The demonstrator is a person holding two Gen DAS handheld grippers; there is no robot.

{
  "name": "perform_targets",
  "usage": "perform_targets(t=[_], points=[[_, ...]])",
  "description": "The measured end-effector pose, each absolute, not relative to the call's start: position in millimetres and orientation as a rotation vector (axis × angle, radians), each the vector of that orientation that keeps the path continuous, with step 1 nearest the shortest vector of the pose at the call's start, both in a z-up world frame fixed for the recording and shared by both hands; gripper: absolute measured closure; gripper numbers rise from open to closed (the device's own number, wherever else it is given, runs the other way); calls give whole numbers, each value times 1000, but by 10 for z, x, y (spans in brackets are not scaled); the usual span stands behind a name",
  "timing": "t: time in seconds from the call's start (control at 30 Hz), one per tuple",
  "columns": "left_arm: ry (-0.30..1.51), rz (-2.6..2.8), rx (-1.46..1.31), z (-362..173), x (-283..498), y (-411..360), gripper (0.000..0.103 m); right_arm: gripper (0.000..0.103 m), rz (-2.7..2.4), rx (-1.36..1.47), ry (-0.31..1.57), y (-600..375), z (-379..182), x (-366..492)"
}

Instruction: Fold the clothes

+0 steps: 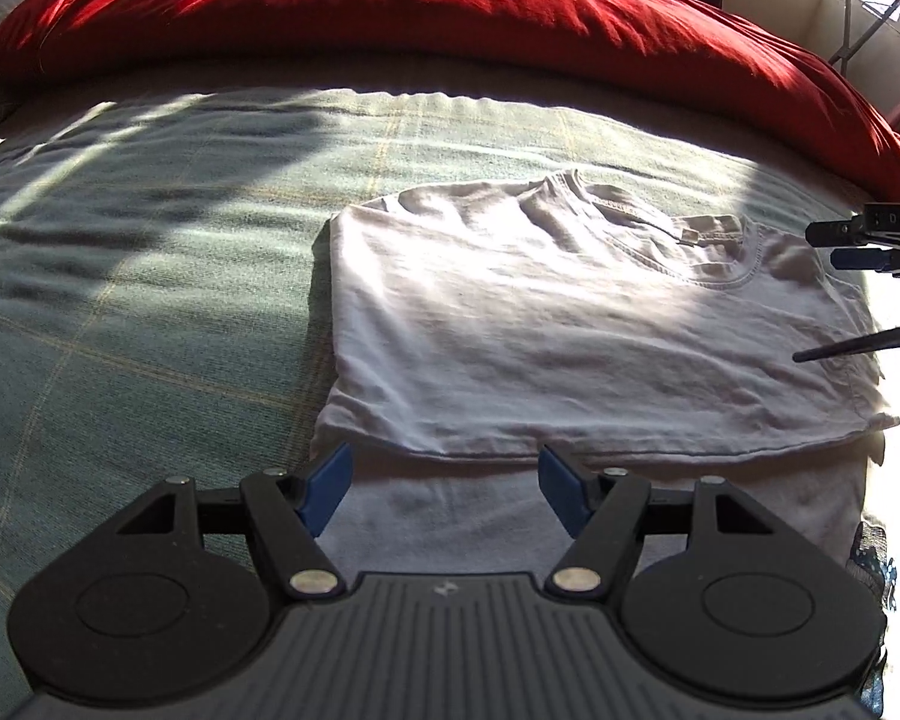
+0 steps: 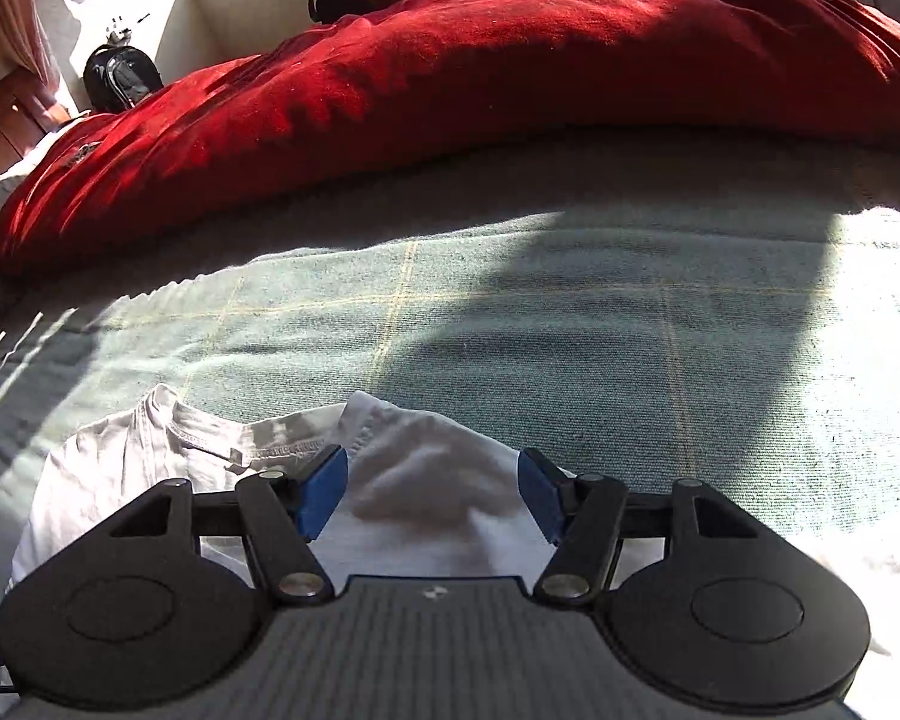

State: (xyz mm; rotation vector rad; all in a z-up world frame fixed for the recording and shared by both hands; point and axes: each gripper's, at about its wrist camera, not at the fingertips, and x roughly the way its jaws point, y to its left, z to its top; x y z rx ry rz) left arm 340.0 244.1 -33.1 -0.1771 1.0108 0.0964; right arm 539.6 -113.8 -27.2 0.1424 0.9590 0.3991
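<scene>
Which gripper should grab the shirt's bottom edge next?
Probably left. The left gripper is open, right at the white shirt's folded bottom edge. The right gripper is up by the collar.

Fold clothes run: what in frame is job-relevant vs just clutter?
Job:
white T-shirt, partly folded
left gripper, open
right gripper, open

Lying about:
red duvet
green checked blanket underneath
black bag
drying rack

Both wrist views look low and close across the white shirt point(image 1: 570, 324) toward the red duvet point(image 2: 510, 72).
</scene>
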Motion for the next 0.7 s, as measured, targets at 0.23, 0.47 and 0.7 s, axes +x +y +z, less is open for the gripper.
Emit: perform_targets(t=[0.23,0.47,0.7], points=[[1007,112,-186,-353,3362,2519,34,34,433,47,996,-790,-431,5454],[1002,131,-219,-337,3263,2592,34,34,418,89,978,-779,-297,5428],[1057,88,-232,-461,3263,2515,32,31,398,90,1048,-734,-577,5371]])
